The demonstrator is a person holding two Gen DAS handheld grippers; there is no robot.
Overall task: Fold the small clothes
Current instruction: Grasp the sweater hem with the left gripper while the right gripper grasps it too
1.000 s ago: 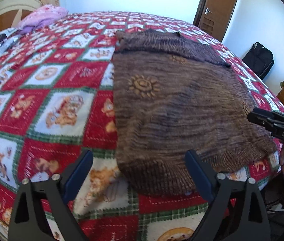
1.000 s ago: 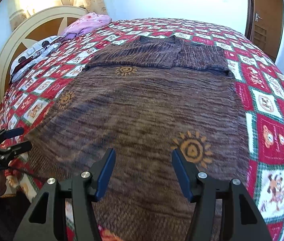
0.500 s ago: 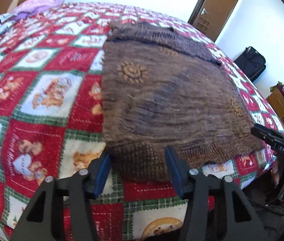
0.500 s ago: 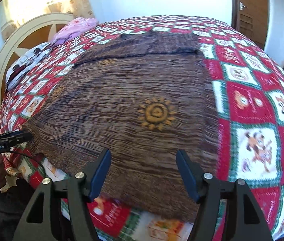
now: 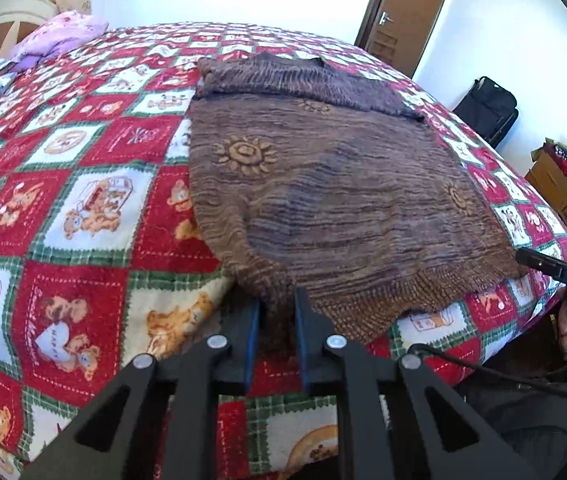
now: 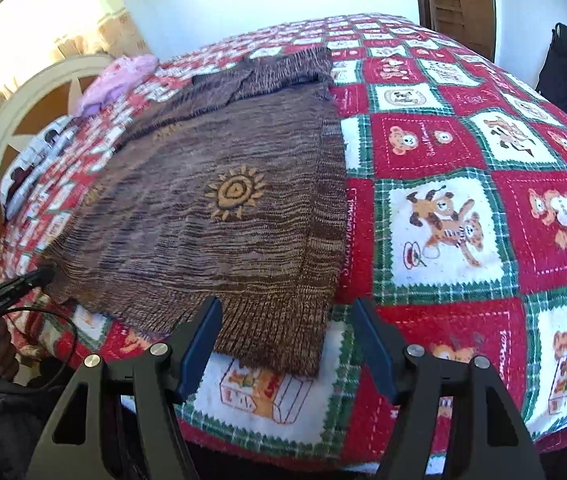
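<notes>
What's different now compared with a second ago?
The left gripper has just closed its jaws onto the near left corner of the brown sweater, pinching the hem. The right gripper slid along the hem to the sweater's right corner, jaws open around it. The sweater is flat on the quilt as before.

Our left tongs have just been closing, pads now pinching cloth; right tongs spread wide, angled down.
</notes>
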